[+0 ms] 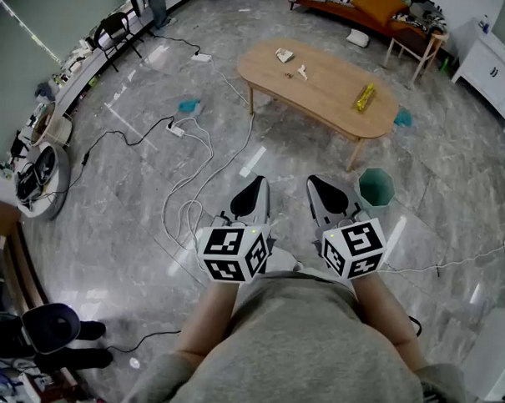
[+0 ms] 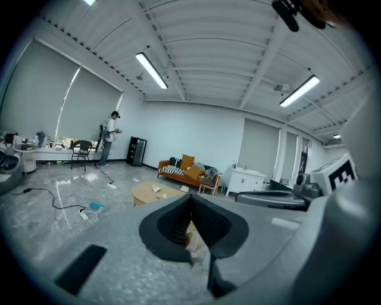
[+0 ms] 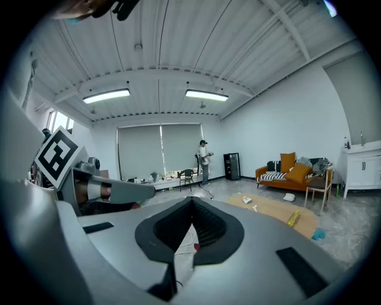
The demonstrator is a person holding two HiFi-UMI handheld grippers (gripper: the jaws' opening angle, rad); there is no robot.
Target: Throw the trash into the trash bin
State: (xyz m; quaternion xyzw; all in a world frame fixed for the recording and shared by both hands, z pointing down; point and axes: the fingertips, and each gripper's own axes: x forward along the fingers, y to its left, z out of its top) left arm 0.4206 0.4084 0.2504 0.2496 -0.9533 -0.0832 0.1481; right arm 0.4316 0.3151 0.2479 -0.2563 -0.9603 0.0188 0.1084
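Observation:
On the wooden table (image 1: 324,95) lie a crumpled white scrap (image 1: 284,55), a small white piece (image 1: 302,71) and a yellow wrapper (image 1: 365,97). A green trash bin (image 1: 375,188) stands on the floor near the table's leg, just right of my right gripper (image 1: 314,183). My left gripper (image 1: 257,183) is beside it, both held in front of my body, well short of the table. Both are shut with nothing between their jaws. In the right gripper view the table (image 3: 280,209) and yellow wrapper (image 3: 293,218) lie ahead to the right.
White and black cables and a power strip (image 1: 177,130) cross the grey floor to the left. Teal scraps (image 1: 189,106) (image 1: 403,119) lie on the floor. An orange sofa (image 1: 369,9) and white cabinet (image 1: 496,73) stand beyond the table. A person (image 2: 109,137) stands far off by the windows.

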